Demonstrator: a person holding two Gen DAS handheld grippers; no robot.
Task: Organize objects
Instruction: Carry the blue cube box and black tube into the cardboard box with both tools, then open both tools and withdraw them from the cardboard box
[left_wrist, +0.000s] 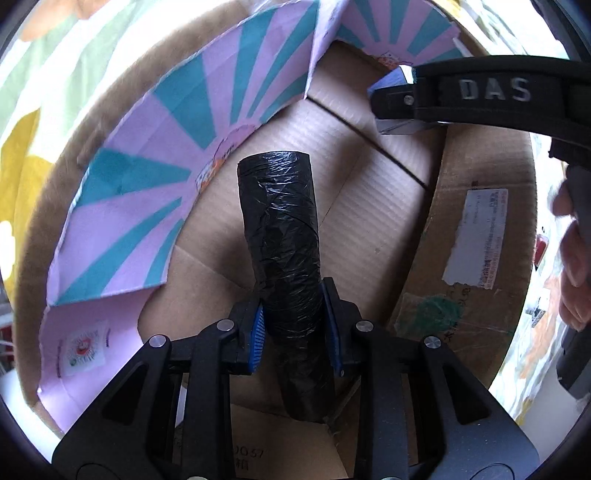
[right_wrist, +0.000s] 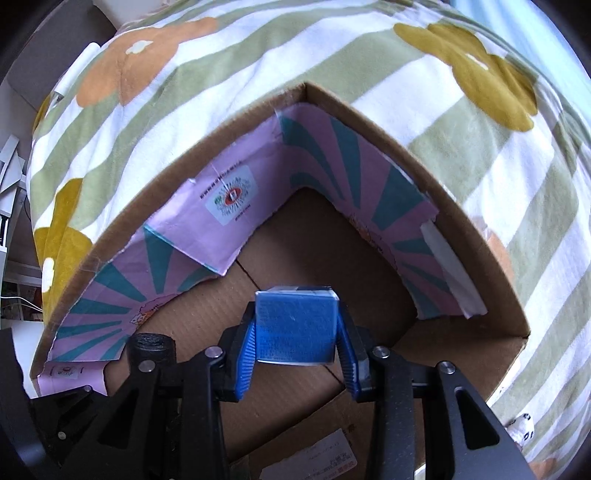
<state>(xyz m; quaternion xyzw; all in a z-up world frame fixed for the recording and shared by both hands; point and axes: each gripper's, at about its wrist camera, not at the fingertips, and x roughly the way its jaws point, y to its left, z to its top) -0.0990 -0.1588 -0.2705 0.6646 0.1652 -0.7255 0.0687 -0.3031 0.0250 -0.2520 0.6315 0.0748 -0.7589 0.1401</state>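
While both tools hang over the open cardboard box (right_wrist: 436, 177), lined with purple-and-teal paper (left_wrist: 140, 206), the left tool (left_wrist: 295, 325) clamps a black plastic roll (left_wrist: 280, 229); the right tool (right_wrist: 297, 345) brackets a blue packet (right_wrist: 295, 321), its grip uncertain.

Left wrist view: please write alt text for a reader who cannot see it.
The left gripper grips a black plastic-wrapped roll over the floor of an open brown cardboard box lined with lilac-and-teal paper. At upper right, the right gripper holds a small blue packet.
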